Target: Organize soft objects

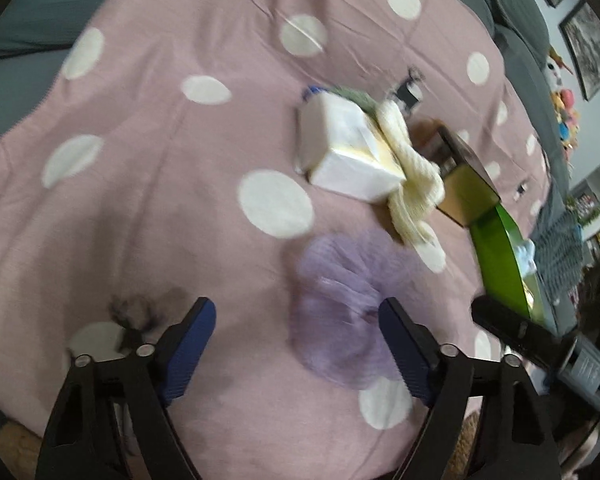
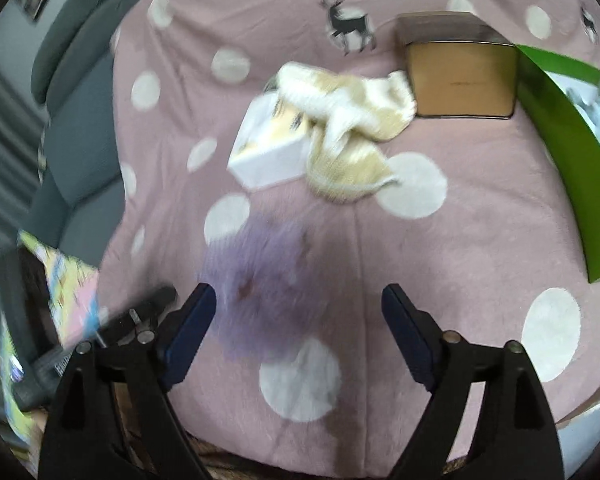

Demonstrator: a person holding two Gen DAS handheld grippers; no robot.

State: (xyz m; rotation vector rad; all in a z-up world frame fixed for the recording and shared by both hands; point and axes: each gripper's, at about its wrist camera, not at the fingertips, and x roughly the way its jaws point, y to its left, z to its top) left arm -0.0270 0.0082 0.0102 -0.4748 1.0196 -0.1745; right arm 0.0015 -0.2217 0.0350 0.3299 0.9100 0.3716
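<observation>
A blurred purple mesh pouf (image 1: 340,312) lies on the pink polka-dot blanket (image 1: 140,208). My left gripper (image 1: 296,312) stands open over it, and its right finger overlaps the pouf's edge. In the right wrist view the pouf (image 2: 260,292) sits by the left finger of my right gripper (image 2: 299,296), which is open with nothing pressed between its pads. Farther off, a cream knitted cloth (image 2: 340,128) is draped over a white tissue pack (image 2: 268,156). Beyond them stand a brown box (image 2: 460,80) and a green box (image 2: 560,152) with something pale blue inside.
A grey sofa (image 2: 72,120) borders the blanket. Framed pictures (image 1: 592,52) and colourful plush toys (image 1: 564,108) are at the far right of the left wrist view. The other gripper's black body (image 1: 520,332) is close on the right there.
</observation>
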